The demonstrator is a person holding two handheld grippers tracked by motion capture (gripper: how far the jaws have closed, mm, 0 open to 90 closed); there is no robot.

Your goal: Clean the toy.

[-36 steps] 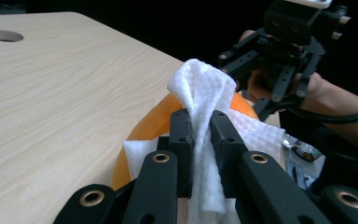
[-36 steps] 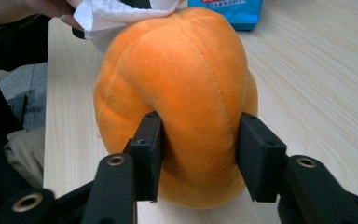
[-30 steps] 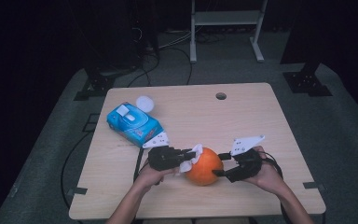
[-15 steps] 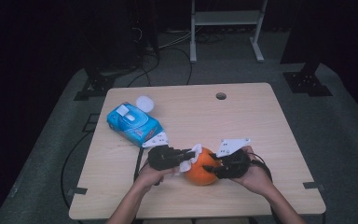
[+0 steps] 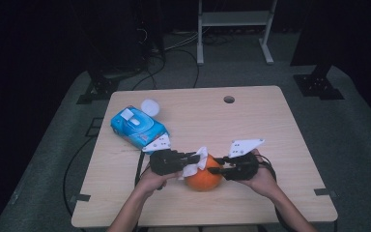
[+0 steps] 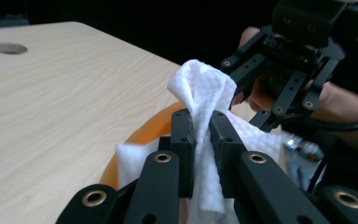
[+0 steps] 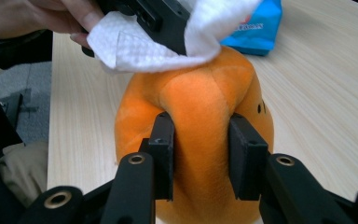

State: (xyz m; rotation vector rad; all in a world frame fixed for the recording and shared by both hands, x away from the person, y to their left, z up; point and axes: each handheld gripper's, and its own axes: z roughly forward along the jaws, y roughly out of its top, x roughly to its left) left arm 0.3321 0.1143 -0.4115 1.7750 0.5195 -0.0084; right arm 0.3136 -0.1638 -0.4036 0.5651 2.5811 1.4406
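Right gripper [image 7: 200,158], jaws pinching a fold of the orange plush toy [image 7: 200,121] at the table's [image 5: 251,116] near edge; left gripper [image 6: 200,135], jaws clamped on a white wipe [image 6: 205,93] laid over the toy's top; blue wipe pack [image 5: 137,126], lid open, sat well apart at rear left.

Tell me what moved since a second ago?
The right gripper slid in toward the orange plush toy and now pinches a fold of it between its jaws. The left gripper stayed where it was, shut on the white wipe pressed on top of the toy. The toy, the blue wipes pack and its white lid did not move.
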